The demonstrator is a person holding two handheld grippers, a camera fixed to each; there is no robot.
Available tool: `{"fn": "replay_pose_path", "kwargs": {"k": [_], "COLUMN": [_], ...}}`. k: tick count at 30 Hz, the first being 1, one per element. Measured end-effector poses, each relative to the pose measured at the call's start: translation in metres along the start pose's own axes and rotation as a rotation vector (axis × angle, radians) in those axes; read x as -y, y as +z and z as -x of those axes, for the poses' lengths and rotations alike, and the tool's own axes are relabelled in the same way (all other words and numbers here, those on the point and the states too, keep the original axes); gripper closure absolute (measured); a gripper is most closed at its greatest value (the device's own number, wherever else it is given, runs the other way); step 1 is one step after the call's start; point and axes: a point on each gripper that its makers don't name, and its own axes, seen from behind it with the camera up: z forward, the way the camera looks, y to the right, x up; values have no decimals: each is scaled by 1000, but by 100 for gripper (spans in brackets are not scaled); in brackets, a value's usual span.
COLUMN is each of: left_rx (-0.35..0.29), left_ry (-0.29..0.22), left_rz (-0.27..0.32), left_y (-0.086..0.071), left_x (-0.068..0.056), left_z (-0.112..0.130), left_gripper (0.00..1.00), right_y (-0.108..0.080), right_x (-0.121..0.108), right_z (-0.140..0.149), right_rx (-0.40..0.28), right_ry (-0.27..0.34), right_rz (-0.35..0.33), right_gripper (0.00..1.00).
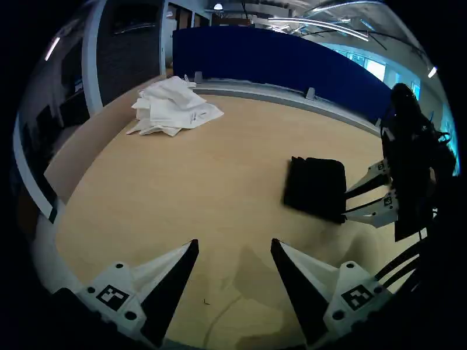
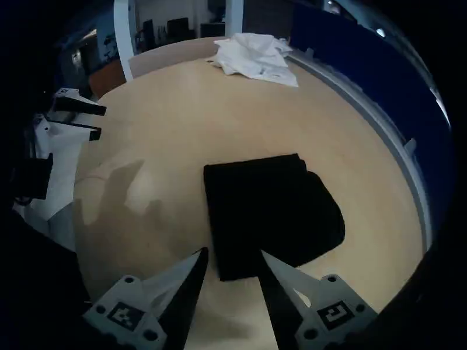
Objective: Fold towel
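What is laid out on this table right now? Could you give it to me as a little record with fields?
Surface: light wooden table
Main item: black towel, lying flat, looks folded into a thick rectangle
Other cloth: white cloth pile, crumpled, at the far side, apart from the towel
Backdrop: blue partition along the table's far edge
Left hand-held gripper: open, over bare table, holding nothing
Right hand-held gripper: open, fingers either side of the towel's near edge

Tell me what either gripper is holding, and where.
Left gripper open over bare table, holding nothing. Right gripper open too, fingers at the near edge of the black towel; no grip evident.
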Motion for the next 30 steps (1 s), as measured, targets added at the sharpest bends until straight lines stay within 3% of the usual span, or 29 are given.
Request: {"fn": "replay_pose_path", "kwargs": {"k": [11,22,27,30], "left_rx": [1,4,5,5], "left_ry": [7,0,5,4], "left_rz": [6,9,11,12], "left_y": [2,4,4,5], "left_x": [-3,-4,-5,-5], "left_z": [0,2,1,1], "left_gripper": [8,8,8,8], "right_y": [-1,8,10,11], "right_x": [6,15,15,14], "right_z": [24,38,40,42], "right_rx": [21,30,33,38], "right_ry": [69,191,201,204], "right_rz": [34,77,83,87], "right_gripper": [40,41,45,52]}}
